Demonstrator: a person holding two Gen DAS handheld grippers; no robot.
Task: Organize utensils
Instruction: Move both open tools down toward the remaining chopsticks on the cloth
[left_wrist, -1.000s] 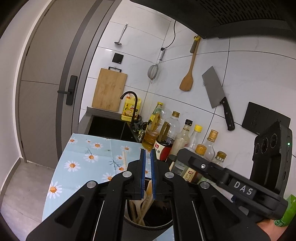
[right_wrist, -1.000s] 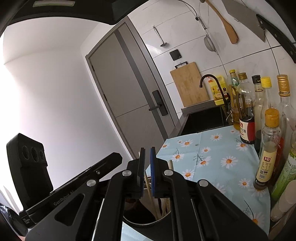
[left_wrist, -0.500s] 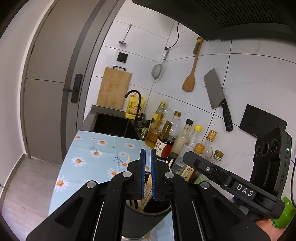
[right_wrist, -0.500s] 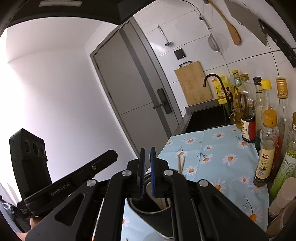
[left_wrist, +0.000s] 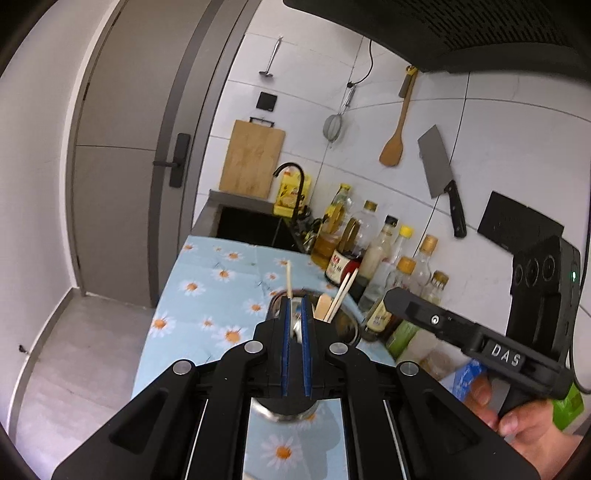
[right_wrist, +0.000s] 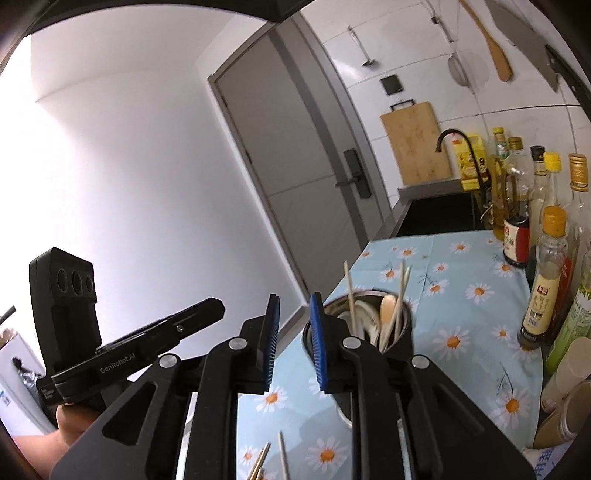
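Note:
A dark metal utensil holder stands on the daisy-print cloth, with chopsticks and a wooden spoon upright in it. My left gripper is shut just in front of the holder's rim, nothing between its blue pads. In the right wrist view the holder sits just right of my right gripper, whose jaws are opening with nothing between them. Chopsticks and spoons lean inside the holder. Loose chopsticks lie on the cloth below the right gripper.
Several oil and sauce bottles line the wall on the right. A black sink with a tap lies beyond the cloth. A cleaver, a wooden spatula and a strainer hang on the tiles. The counter edge drops off left to the floor.
Both grippers have drawn back from over the holder, so its rim and utensils now show ahead. The right jaws have parted from shut.

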